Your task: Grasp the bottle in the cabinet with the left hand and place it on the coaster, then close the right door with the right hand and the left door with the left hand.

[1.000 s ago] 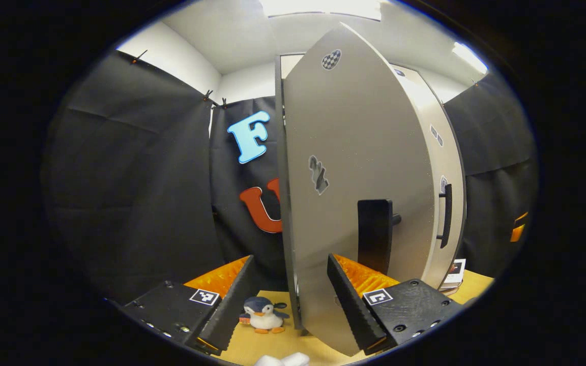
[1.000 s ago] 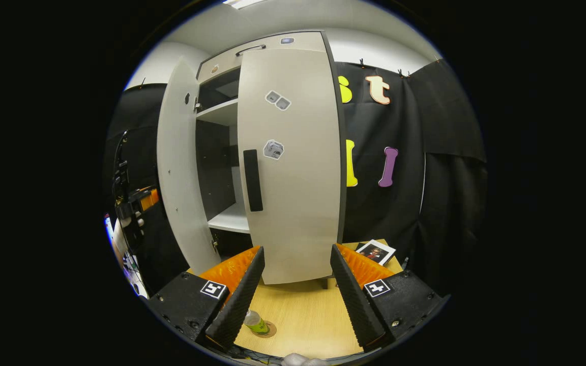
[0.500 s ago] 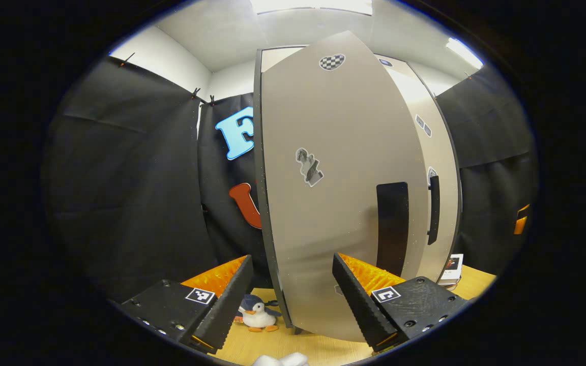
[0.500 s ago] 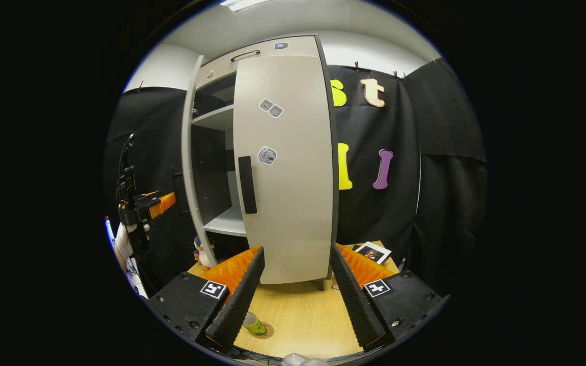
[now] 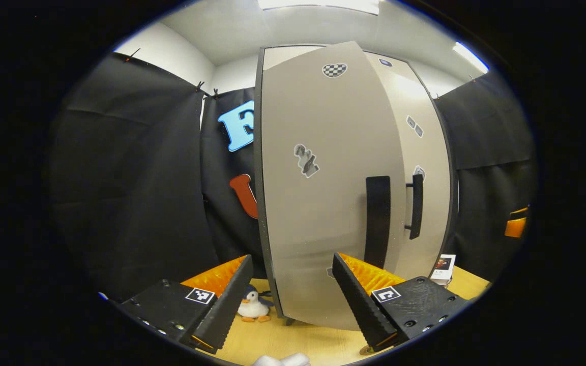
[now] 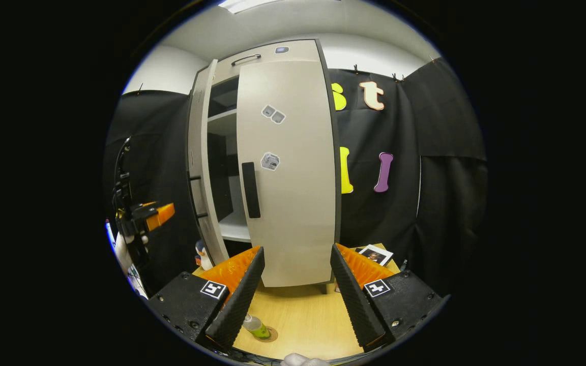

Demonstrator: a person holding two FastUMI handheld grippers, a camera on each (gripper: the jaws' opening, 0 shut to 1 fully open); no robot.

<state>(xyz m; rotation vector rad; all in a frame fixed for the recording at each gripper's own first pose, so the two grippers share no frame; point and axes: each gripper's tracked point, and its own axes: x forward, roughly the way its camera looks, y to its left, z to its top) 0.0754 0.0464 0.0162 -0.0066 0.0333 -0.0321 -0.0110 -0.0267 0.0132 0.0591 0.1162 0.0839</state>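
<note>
With the bottle [image 6: 256, 327] already standing on the coaster [image 6: 268, 334] on the table [image 6: 303, 320] and the right door [image 6: 288, 168] shut flush, what remains is the left door [image 5: 323, 188], which stands a little ajar. In the right gripper view a dark gap with shelf edges shows between the two doors, the left door's [image 6: 202, 162] free edge swung out toward the camera.

The left gripper [image 5: 289, 297] is released, jaws wide and holding nothing; it faces the door's outer face straight on, near it. Contact can't be confirmed from these views. The door's tall dark handle [image 5: 377, 221] runs vertically, up and to the right of the gripper's line, close to the free edge (the hinge side is on the far left, by the toy penguin [image 5: 254, 308]).

The right gripper [image 6: 293, 295] is also open and empty, sitting back over the table facing the right door.

Judgement: the left gripper is clearly nearer. A forward push close to the handle side, away from the hinge, should close the gap.
</note>
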